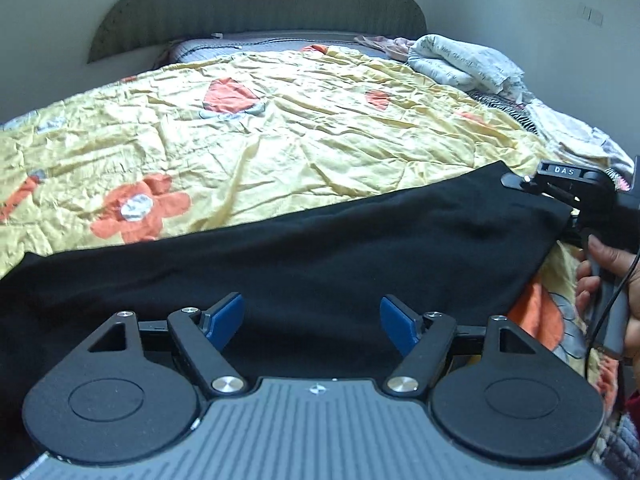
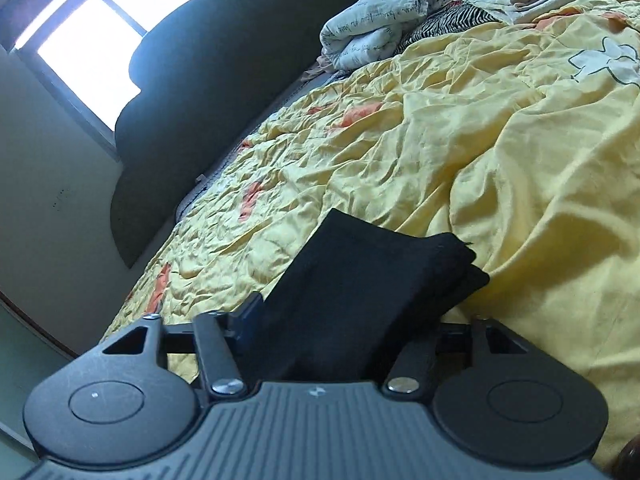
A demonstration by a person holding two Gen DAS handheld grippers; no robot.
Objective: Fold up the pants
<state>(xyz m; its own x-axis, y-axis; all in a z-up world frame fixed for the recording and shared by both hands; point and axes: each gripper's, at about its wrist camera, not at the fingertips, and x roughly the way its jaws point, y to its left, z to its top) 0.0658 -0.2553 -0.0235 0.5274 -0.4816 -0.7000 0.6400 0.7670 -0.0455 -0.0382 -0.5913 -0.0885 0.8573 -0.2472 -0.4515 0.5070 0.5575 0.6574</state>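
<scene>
Black pants (image 1: 320, 248) lie in a long band across the near side of the yellow flowered bedspread (image 1: 280, 128). My left gripper (image 1: 312, 318) hovers just over their middle. It is open, its blue pads (image 1: 226, 320) wide apart with only flat cloth below them. My right gripper (image 1: 560, 184) is at the pants' right end, held by a hand (image 1: 608, 264). In the right wrist view the folded end of the pants (image 2: 360, 280) fills the gap between the jaws of the right gripper (image 2: 332, 316), which is shut on it. Its right finger is hidden by the cloth.
A rumpled white quilt (image 1: 464, 64) and striped cloth (image 1: 504, 104) lie at the bed's far right, near the dark headboard (image 1: 256, 4). A bright window (image 2: 100, 40) is seen in the right wrist view. The bedspread beyond the pants is wrinkled.
</scene>
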